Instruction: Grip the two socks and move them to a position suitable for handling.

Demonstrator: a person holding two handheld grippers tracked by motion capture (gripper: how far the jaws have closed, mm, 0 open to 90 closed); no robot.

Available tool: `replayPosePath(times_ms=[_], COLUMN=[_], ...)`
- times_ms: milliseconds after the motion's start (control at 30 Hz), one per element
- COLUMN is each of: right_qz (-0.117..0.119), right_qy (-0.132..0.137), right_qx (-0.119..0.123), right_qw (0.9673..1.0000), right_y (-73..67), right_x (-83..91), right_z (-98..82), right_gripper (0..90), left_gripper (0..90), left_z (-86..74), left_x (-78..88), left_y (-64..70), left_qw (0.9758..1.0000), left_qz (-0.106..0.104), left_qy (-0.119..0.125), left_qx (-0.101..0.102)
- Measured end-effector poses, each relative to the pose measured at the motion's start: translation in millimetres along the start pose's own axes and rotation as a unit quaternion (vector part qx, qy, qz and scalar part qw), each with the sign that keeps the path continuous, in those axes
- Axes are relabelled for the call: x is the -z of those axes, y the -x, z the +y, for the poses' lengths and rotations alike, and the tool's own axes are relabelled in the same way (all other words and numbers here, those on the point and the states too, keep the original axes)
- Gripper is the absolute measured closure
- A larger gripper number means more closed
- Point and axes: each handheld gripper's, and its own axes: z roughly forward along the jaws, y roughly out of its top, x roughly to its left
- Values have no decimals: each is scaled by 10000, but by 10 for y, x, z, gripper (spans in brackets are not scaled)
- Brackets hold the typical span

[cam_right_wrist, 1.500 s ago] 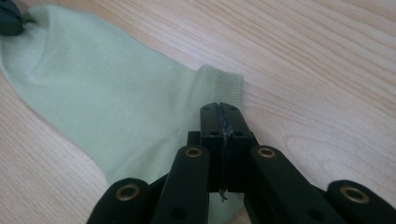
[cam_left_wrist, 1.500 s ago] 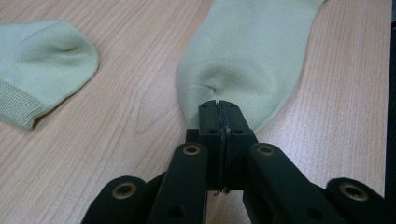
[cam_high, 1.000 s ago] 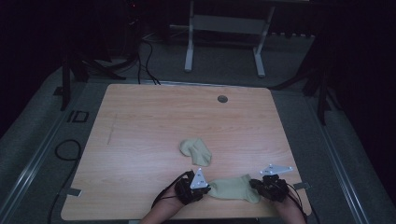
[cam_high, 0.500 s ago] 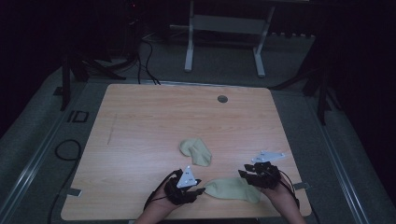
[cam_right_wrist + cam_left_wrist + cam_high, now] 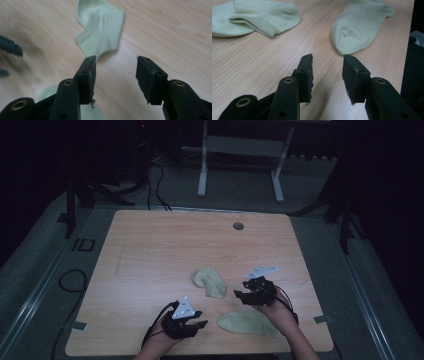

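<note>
Both grippers (image 5: 200, 324) (image 5: 241, 295) are leaving the flat sock (image 5: 247, 323), jaws just opening, empty; I'm aiming mine squarely at the folded sock (image 5: 210, 282).

- From my left gripper view, the folded sock (image 5: 254, 18) is cut off by the top and left edges.
- The flat sock (image 5: 359, 27) there runs off the top edge.
- In my right gripper view, the flat sock (image 5: 47, 93) sits mostly behind the jaws, blurred.
- The left gripper (image 5: 8, 56) is cropped at the left edge, blurred.
</note>
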Motion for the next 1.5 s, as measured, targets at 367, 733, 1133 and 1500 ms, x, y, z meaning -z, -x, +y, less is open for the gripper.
replayPosePath(times_ms=[367,733,1133,1500], right_qz=[76,-150,-36,-201], right_qy=[-175,-627,-773,-527], right_qx=[115,213,53,-105], right_qw=[9998,9977,9970,9984], right_y=[-129,-237,-169,199], right_x=[-489,-1150,-1257,-767], right_z=[476,702,711,668], right_gripper=[467,419,775,793], left_gripper=[332,24,39,43], left_z=[-21,-61,-60,-52], left_x=[-40,-49,-39,-56], left_y=[-14,-78,-56,-43], left_qw=[9997,9983,9983,9983], left_qz=[208,501,510,490], left_qy=[-130,-263,-202,-249], left_qx=[27,140,191,181])
